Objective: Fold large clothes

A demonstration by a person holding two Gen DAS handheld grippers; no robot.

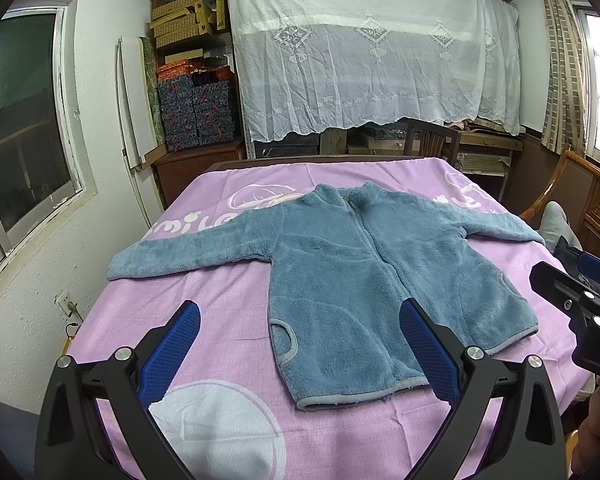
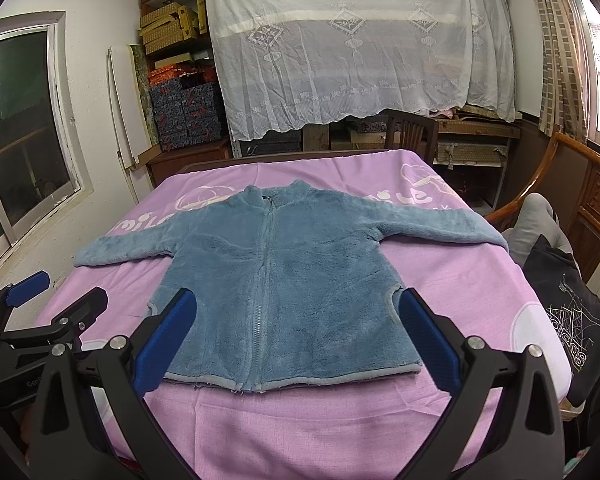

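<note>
Both grippers (image 1: 300, 352) (image 2: 298, 340) (agape) above jacket (image 2: 276, 280)

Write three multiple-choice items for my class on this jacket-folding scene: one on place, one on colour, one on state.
1. Where does the fleece jacket lie?
A. on a chair
B. on the pink bedspread
C. on the floor

2. What colour are the gripper pads?
A. blue
B. red
C. white

3. How does the jacket lie?
A. folded in half
B. rolled up
C. spread flat, both sleeves out

Answers:
1 B: the bedspread shows all round the jacket.
2 A: the pads beside the left gripper and the right gripper are blue.
3 C: the zipped front lies flat and a sleeve reaches to each side.
</note>
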